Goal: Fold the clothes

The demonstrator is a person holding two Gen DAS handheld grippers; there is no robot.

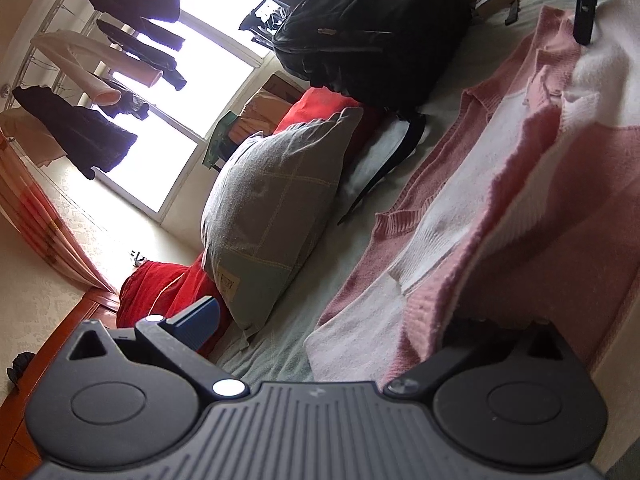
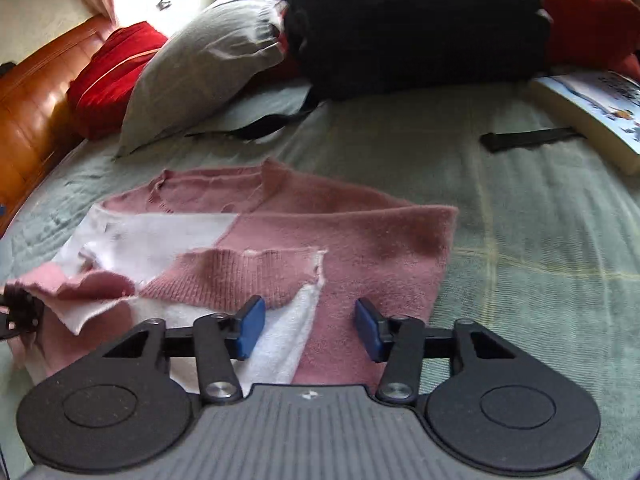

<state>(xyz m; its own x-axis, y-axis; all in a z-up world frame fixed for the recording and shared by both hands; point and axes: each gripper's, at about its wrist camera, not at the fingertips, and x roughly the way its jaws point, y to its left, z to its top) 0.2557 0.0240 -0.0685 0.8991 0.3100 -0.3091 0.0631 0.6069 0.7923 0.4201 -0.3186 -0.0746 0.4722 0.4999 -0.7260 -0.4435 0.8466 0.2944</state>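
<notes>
A pink and white knitted sweater (image 2: 360, 236) lies partly folded on the green bedspread (image 2: 520, 260). My right gripper (image 2: 310, 328) hovers over its near hem, blue pads (image 2: 250, 328) apart, nothing pinched between them. In the left wrist view the sweater (image 1: 500, 200) stretches away from my left gripper (image 1: 340, 320), whose jaws stand wide. Its one visible blue pad (image 1: 204, 320) is clear of the cloth, and the other finger is hidden under a raised pink fold. In the right wrist view that fold (image 2: 60, 284) lifts toward the left gripper's black tip (image 2: 16, 312) at the left edge.
A grey pillow (image 2: 200, 60), red cushions (image 2: 112, 76) and a black backpack (image 2: 400, 20) crowd the head of the bed. A book (image 2: 592, 112) and a black strap (image 2: 528, 140) lie at the far right. A wooden headboard (image 2: 32, 112) runs along the left.
</notes>
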